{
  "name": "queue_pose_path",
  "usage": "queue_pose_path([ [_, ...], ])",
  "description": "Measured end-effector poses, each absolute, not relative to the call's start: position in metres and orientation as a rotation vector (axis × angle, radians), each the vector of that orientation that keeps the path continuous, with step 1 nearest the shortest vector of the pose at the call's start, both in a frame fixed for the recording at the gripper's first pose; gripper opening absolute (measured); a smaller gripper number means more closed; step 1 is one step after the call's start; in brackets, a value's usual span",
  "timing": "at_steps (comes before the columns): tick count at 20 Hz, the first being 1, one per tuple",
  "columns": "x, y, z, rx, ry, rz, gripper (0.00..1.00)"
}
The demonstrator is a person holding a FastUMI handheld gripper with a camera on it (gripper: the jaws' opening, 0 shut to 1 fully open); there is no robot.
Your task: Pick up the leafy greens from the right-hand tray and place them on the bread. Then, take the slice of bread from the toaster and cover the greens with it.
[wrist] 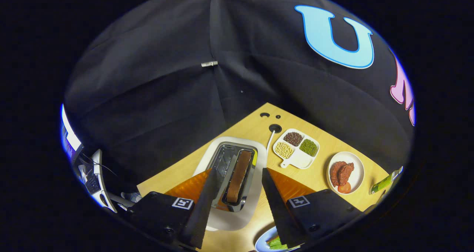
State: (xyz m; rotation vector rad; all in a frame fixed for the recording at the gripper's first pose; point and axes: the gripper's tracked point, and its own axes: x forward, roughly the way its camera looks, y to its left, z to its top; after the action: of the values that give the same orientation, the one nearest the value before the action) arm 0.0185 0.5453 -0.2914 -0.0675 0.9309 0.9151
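Jaws wide, hovering above toaster (231, 181); bread slice (239, 176) in slot between them; greens (276, 243) under right finger.

Dim booth; tabletop (322, 170) brightly lit, toaster (231, 178) chrome glinting; strong fisheye bending edges; focus sharp.

Wooden tabletop (314, 176), light grain, with two small holes and one larger cable hole (274, 128) near its far corner; a white cord (270, 141) runs out of the larger hole. White divided dish (296, 148) with handle: three compartments hold dark brown, pale yellow and green beans, the fourth is bare. Round white plate (346, 172) just beside it, bearing reddish-brown meat and a tomato slice (344, 188). Green bottle (383, 184) lying at the table's edge.
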Motion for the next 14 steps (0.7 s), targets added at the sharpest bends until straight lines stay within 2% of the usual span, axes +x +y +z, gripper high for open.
queue_pose_path([
  [2,0.021,0.555,-0.300,-0.085,0.952,0.893,0.74],
  [9,0.022,0.557,-0.320,-0.109,1.018,0.845,0.21],
  [14,0.029,0.555,-0.295,-0.050,0.970,0.849,0.14],
])
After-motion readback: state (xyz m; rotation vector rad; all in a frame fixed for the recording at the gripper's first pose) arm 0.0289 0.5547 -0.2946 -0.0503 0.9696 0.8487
